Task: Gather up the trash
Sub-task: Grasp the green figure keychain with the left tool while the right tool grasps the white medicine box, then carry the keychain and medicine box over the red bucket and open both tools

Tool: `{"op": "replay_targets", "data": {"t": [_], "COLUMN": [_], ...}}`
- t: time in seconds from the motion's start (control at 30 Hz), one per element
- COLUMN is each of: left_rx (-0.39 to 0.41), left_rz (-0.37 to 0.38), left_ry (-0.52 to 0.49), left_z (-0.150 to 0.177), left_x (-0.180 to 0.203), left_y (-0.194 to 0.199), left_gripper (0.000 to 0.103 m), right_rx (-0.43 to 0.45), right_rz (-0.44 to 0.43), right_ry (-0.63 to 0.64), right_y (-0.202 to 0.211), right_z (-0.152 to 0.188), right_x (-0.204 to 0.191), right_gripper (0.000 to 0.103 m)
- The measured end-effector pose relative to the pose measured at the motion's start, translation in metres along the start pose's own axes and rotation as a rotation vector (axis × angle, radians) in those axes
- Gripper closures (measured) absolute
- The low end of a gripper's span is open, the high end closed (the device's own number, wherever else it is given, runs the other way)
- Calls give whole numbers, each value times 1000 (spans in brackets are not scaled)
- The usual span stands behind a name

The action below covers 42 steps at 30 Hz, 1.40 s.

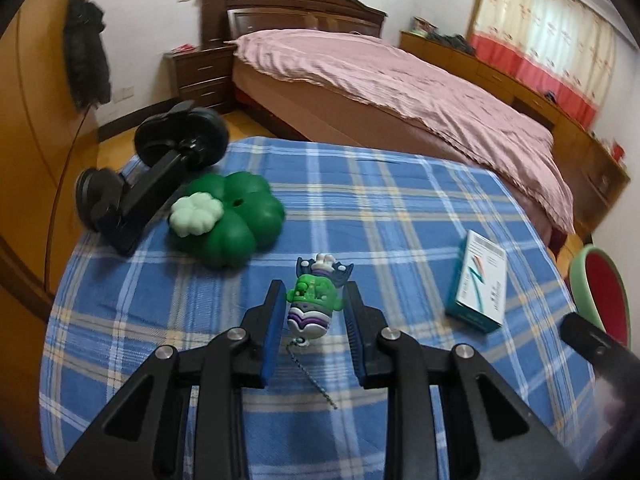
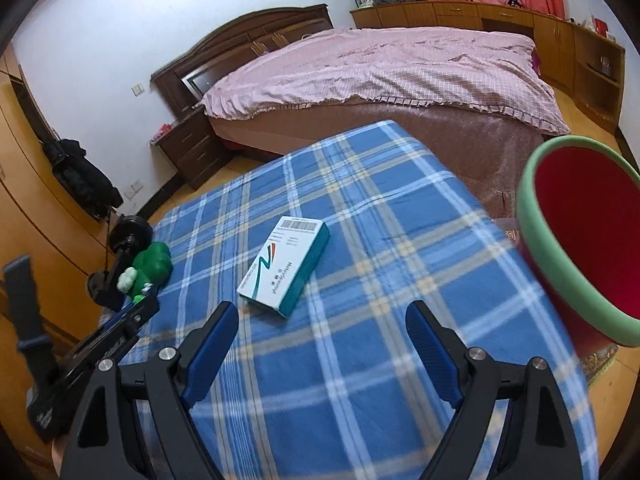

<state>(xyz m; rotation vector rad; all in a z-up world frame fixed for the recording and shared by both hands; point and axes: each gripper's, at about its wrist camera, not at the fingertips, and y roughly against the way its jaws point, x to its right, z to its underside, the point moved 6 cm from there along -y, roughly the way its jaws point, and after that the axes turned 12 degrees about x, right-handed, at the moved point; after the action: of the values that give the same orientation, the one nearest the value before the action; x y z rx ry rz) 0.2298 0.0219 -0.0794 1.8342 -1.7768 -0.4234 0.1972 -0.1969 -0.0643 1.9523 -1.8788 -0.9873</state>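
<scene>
A small green, white and purple toy figure with a bead chain [image 1: 316, 300] lies on the blue plaid tablecloth [image 1: 400, 220]. My left gripper [image 1: 314, 292] is open, its blue pads on either side of the figure without visibly pressing it. A white and teal carton [image 1: 478, 280] lies to the right; it also shows in the right wrist view [image 2: 286, 266]. My right gripper [image 2: 322, 316] is open and empty, just short of the carton. A red bin with a green rim [image 2: 580, 236] stands at the table's right edge.
A green clover-shaped toy [image 1: 228, 216] and a black stand with round heads [image 1: 160, 172] sit at the table's far left. A bed with a pink cover [image 1: 400, 80] lies beyond the table. The left gripper's body [image 2: 92, 344] shows at the left of the right wrist view.
</scene>
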Motion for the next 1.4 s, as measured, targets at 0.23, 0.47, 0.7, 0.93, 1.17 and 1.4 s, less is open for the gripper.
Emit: {"op": "replay_targets", "data": {"t": [0.23, 0.47, 0.7, 0.93, 1.17, 1.4], "left_rx": [13, 13, -6, -12, -2, 5], "left_rz": [-29, -18, -2, 8, 17, 25], "left_ry": [78, 122, 129, 127, 122, 103], "left_z": [7, 9, 13, 13, 11, 9], "left_x": [-23, -34, -33, -30, -26, -18], "left_y": [-4, -3, -6, -8, -5, -1], "left_gripper": [74, 74, 74, 74, 74, 74], "right_rx": [-38, -50, -24, -12, -24, -35], "right_rz": [40, 104, 176, 207, 175, 129], "right_ry": [37, 69, 147, 218, 216, 170], "right_y": [-42, -74, -87, -83, -73, -56], "right_z": [10, 14, 14, 17, 14, 18], "right_x": [-26, -37, -45, -43, -28, -15], "right_gripper": [15, 15, 14, 36, 50, 50]}}
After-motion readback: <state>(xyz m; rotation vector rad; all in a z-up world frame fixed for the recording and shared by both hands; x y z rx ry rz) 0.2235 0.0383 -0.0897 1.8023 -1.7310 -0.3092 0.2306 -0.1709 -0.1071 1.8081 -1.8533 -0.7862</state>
